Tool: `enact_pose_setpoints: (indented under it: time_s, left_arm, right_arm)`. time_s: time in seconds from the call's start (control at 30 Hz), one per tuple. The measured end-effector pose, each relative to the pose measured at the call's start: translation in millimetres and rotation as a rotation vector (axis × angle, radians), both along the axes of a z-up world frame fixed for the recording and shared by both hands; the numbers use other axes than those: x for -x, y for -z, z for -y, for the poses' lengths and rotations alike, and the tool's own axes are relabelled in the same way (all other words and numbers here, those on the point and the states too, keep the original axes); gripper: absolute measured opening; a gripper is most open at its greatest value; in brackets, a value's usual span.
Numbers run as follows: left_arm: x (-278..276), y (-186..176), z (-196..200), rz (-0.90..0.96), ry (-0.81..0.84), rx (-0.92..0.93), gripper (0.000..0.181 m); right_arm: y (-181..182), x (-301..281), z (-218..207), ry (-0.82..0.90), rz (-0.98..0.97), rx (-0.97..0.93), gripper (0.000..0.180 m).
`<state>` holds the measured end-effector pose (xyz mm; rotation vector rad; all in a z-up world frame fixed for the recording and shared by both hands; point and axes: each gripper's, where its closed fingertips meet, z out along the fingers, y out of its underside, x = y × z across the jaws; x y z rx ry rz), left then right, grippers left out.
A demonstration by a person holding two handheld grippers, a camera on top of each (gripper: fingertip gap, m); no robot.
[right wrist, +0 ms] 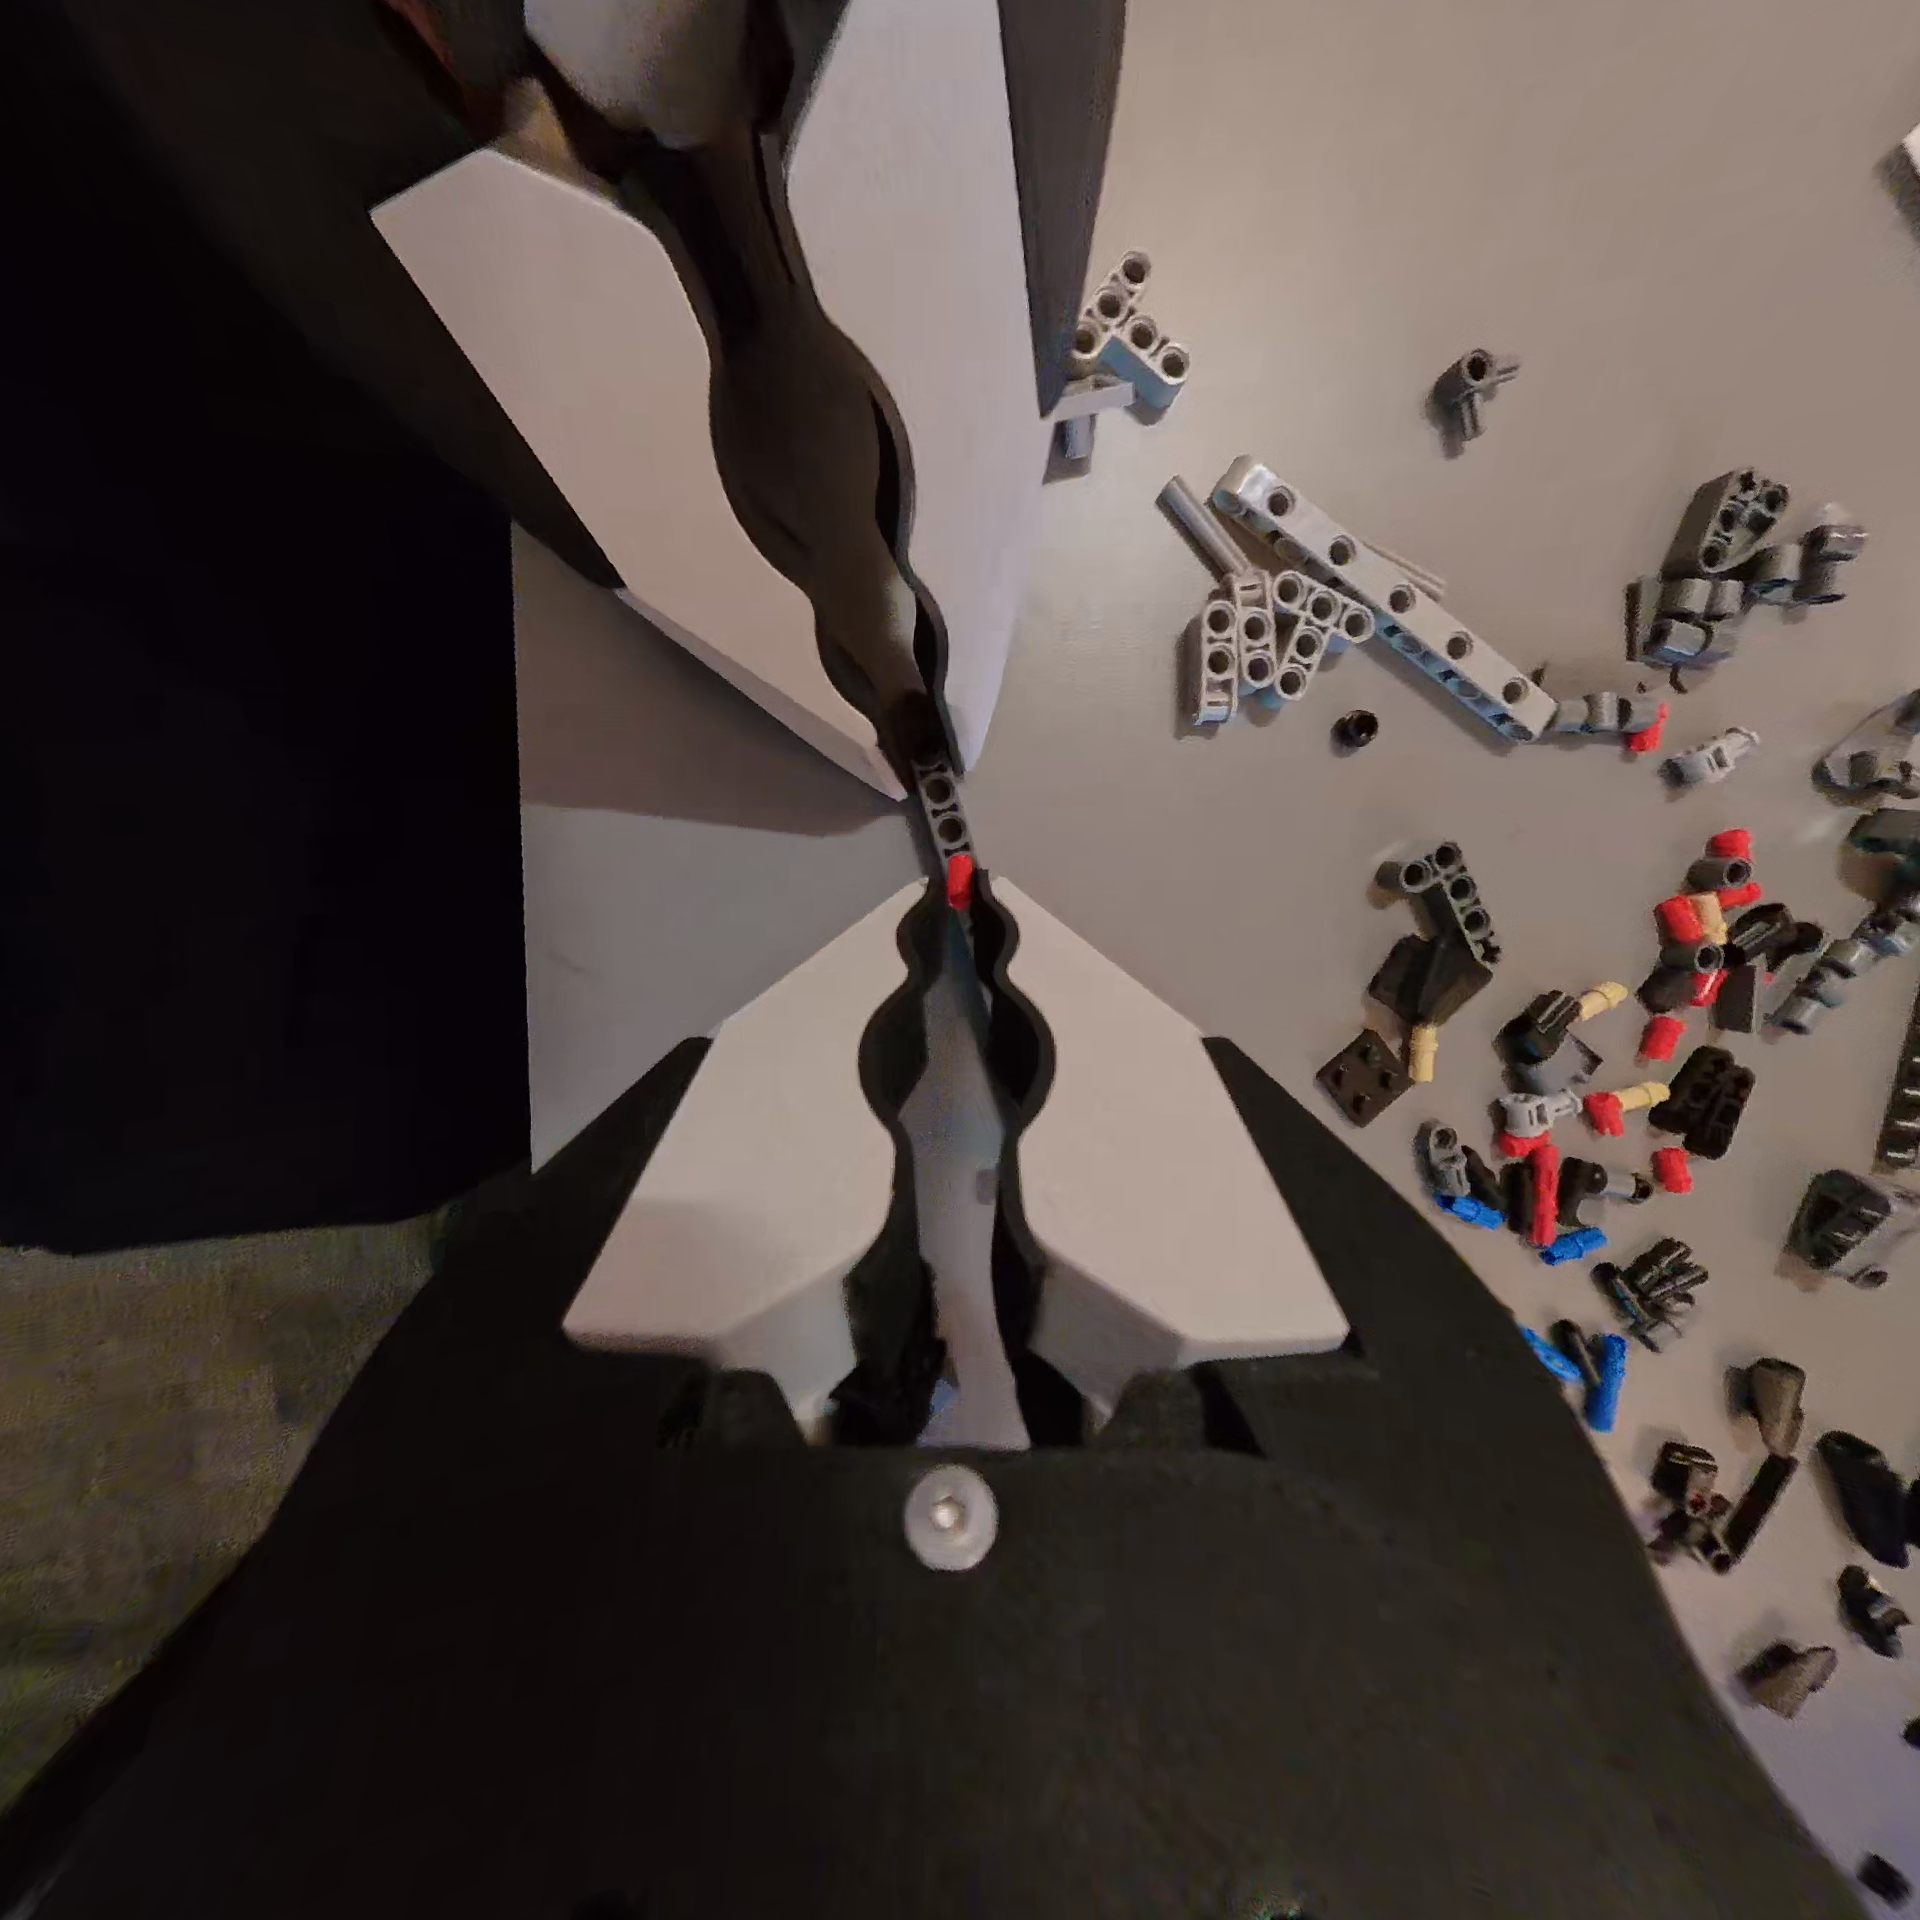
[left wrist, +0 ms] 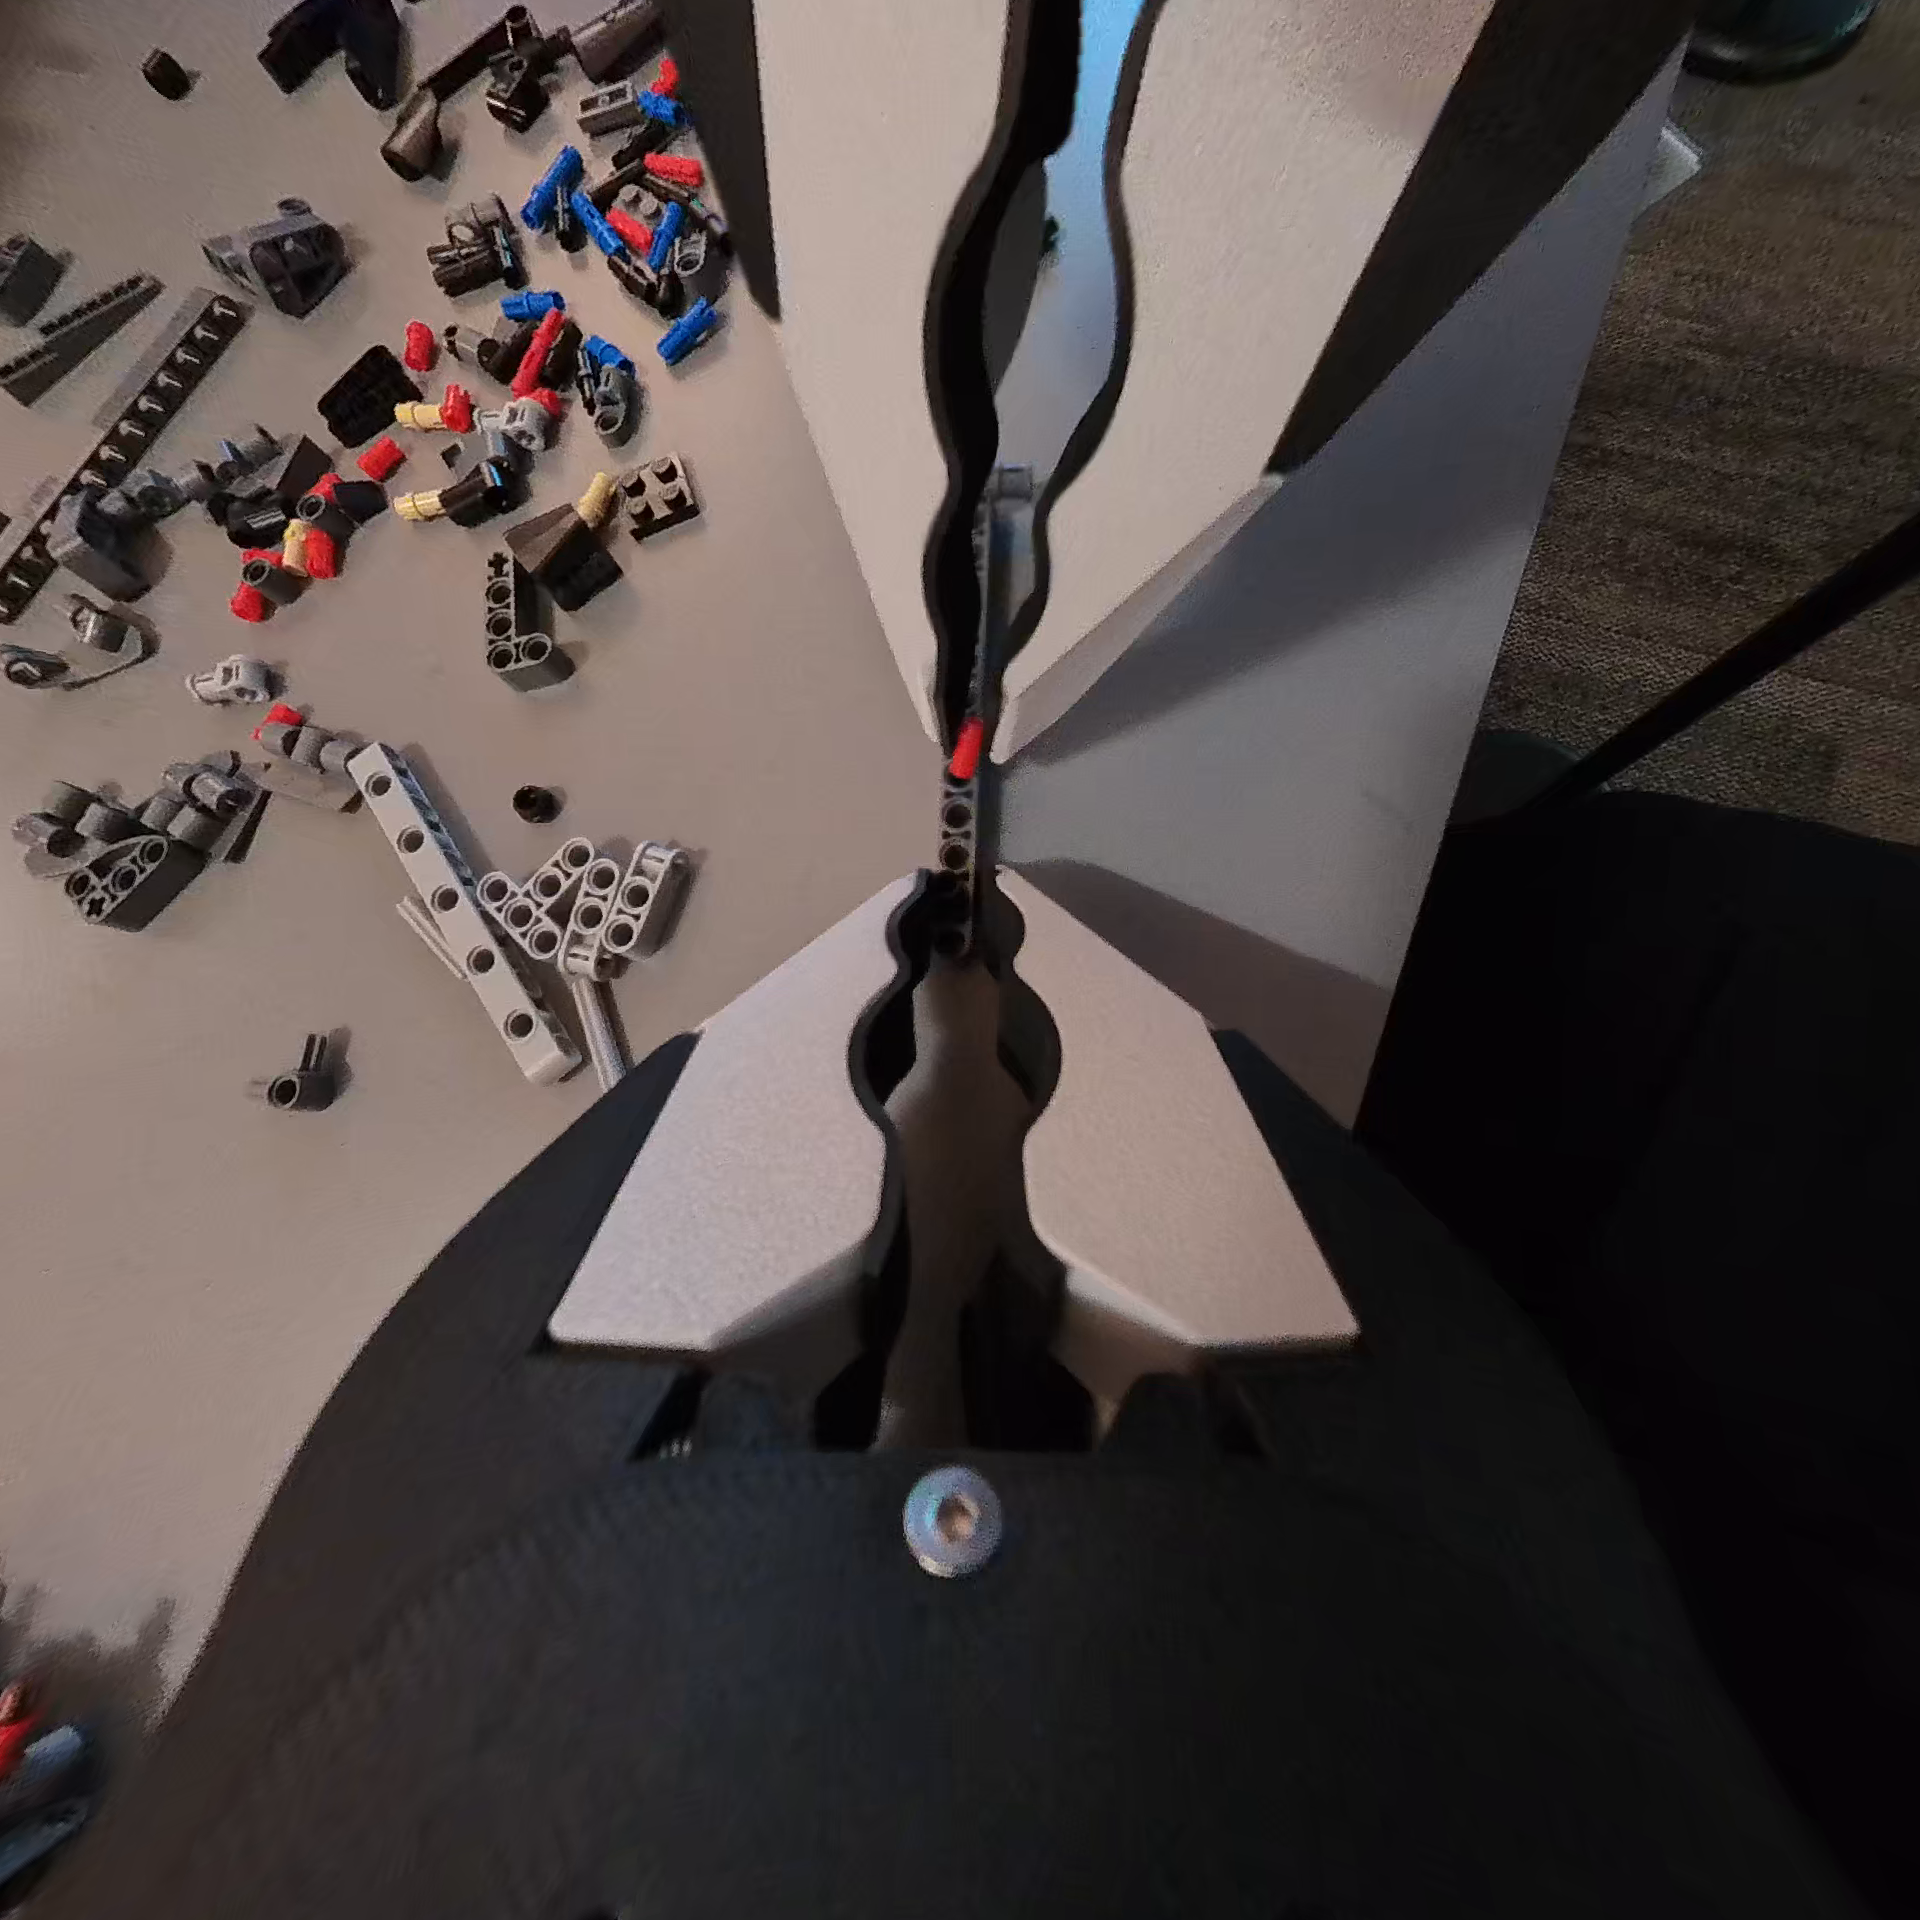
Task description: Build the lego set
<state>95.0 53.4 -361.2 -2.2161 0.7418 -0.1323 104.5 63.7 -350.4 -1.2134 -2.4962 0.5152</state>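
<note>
Two tools, left (left wrist: 961, 914) and right (right wrist: 961, 894), each pinched on one dark holed beam (left wrist: 956, 826) bearing one red pin (left wrist: 966, 748).

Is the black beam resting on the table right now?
No: the black beam hangs above the table, gripped at each end by the left gripper and right gripper.

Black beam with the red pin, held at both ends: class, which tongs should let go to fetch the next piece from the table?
Probably the right tongs: the left tongs clamp the black beam's bare end, away from the red pin.
</note>
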Motion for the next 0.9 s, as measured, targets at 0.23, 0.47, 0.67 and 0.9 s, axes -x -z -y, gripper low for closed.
enact_pose_setpoints:
  time_s: [0.23, 0.47, 0.67, 0.9]
  left_arm:
    - [6, -19, -2, 0.012, -0.026, -0.104, 0.019]
    - [-10, -71, 2, -0.195, 0.057, -0.476, 0.016]
    - [-15, -80, 4, -0.266, 0.071, -0.549, 0.011]
    - [-17, -88, 4, -0.328, 0.068, -0.601, 0.002]
  right_arm:
    - [-12, 1, -2, 0.0, 0.042, 0.008, 0.001]
    - [-56, 1, 18, 0.069, -0.033, 0.42, 0.002]
    - [-64, -1, 20, 0.101, -0.018, 0.523, 0.002]
    - [-81, -5, 26, 0.097, -0.035, 0.662, 0.002]
